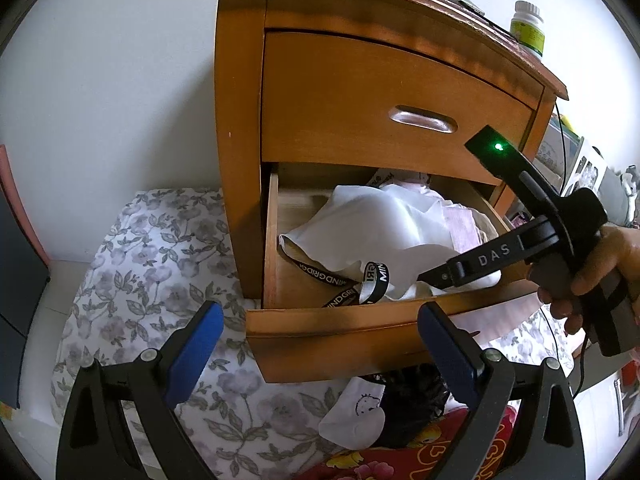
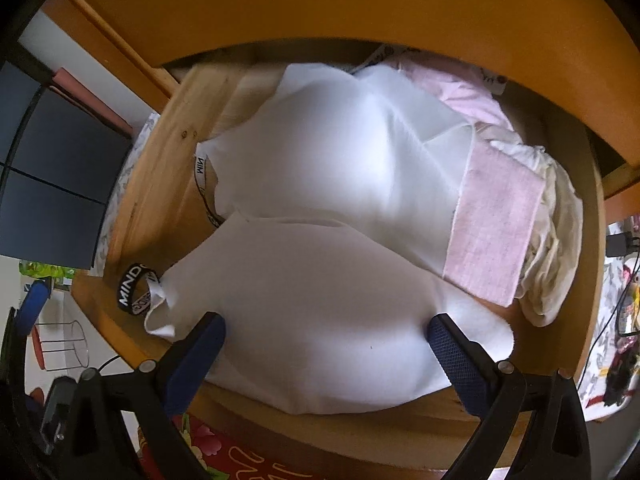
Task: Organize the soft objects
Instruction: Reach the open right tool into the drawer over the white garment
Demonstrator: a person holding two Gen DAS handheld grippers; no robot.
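Right tool [image 2: 326,354]: fingers spread, poised over the white cloth [image 2: 320,240] lying in the open lower drawer [image 1: 332,328] of the wooden nightstand [image 1: 240,120]. Left tool [image 1: 320,344]: spread, empty, in front of the drawer.

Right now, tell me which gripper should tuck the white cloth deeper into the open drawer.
Right. The right gripper is open directly over the white cloth inside the drawer. The left gripper, also open, hangs outside the drawer front, above the bedding.
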